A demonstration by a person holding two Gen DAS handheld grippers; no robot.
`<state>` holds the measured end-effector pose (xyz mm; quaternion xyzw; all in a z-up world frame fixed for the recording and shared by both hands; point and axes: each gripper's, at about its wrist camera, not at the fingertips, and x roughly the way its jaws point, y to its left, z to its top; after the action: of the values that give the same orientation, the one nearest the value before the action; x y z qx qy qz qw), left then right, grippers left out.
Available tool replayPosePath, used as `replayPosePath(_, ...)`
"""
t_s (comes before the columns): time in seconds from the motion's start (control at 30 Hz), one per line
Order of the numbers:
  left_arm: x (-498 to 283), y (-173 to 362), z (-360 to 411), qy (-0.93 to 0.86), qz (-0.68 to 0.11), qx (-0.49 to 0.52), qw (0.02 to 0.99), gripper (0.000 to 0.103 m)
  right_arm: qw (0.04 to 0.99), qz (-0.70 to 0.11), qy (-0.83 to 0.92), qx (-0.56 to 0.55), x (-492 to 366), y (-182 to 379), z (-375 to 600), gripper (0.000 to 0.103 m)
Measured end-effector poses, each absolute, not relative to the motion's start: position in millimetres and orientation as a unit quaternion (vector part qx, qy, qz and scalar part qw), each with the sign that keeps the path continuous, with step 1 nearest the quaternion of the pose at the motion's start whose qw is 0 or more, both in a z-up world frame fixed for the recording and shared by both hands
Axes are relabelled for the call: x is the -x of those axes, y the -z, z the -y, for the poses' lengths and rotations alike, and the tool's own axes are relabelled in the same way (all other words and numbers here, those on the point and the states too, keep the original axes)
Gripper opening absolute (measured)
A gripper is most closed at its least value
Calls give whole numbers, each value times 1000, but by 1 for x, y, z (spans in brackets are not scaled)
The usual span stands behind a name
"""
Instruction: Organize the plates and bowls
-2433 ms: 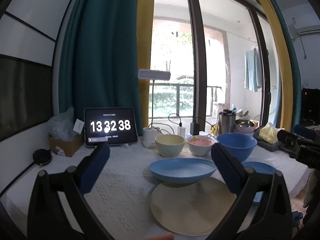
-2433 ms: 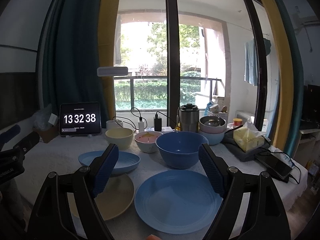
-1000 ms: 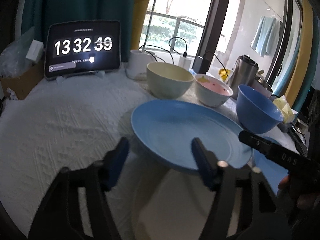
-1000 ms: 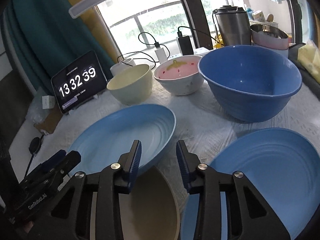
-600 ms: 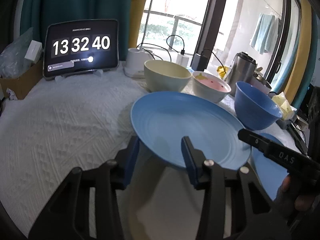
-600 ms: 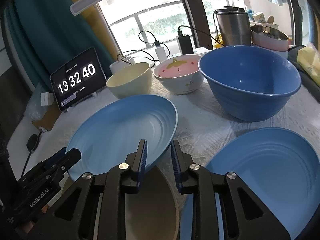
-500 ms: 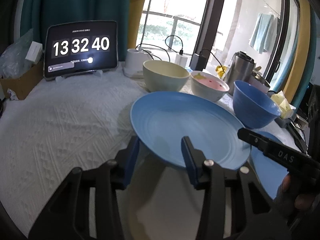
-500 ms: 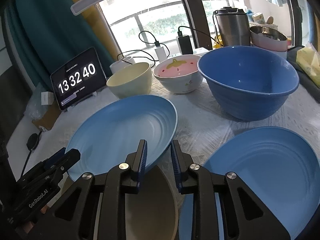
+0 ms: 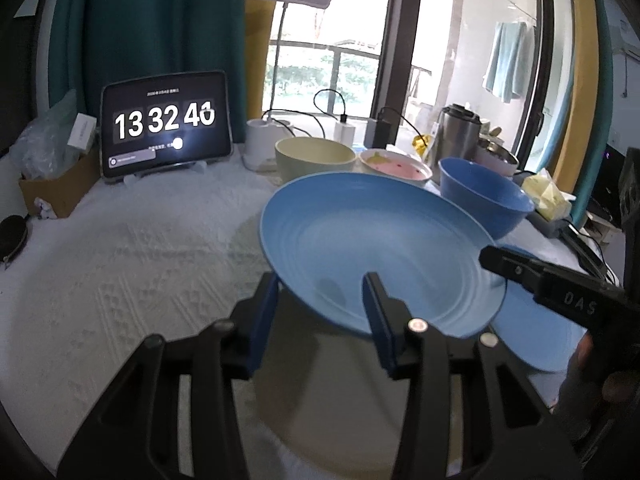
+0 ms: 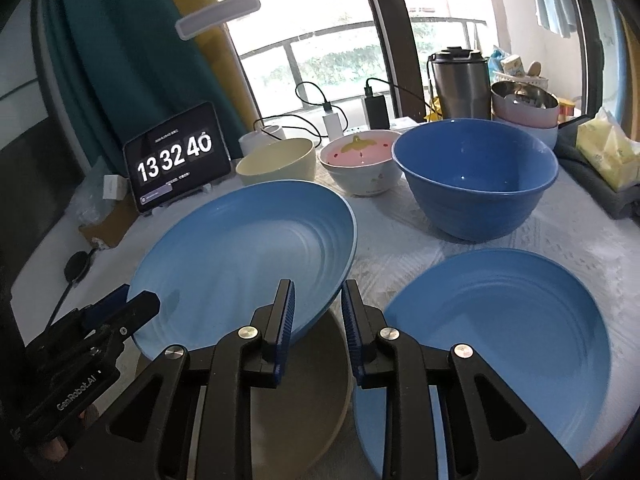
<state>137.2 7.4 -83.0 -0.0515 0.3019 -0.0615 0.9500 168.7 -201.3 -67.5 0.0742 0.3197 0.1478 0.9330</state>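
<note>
Together, both grippers carry one blue plate (image 10: 248, 256), lifted and tilted above the cream plate (image 10: 304, 392) on the white-clothed table (image 9: 132, 256). From the left, the left gripper (image 9: 320, 304) is clamped over the plate's near-left rim; then the right gripper (image 10: 316, 312) pinches its near-right rim. Further right, flat on the cloth just beside the right gripper, lies the second blue plate (image 10: 500, 328), likely the stacking spot, so the carry runs rightward.
</note>
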Motion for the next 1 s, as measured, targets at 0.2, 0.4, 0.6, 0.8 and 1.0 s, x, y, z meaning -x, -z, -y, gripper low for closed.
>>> replayPosePath(0.2, -114, 81, -6, 63, -300, 41, 951, 45, 935, -313, -152, -64, -143, 65, 204, 26)
replayPosePath(0.4, -95, 85, -1, 69, -304, 30, 950, 45, 937, -309, -150, -57, -125, 64, 207, 26)
replayPosePath(0.6, -85, 88, 0, 71, -308, 27, 948, 45, 938, -309, -148, -54, -115, 66, 208, 26)
replayPosePath(0.8, -70, 84, 18, 107, -293, -4, 950, 45, 932, -313, -178, -51, -107, 69, 201, 22)
replayPosePath(1.0, -65, 87, 25, 109, -295, -23, 949, 45, 930, -326, -166, -39, -105, 76, 199, 21)
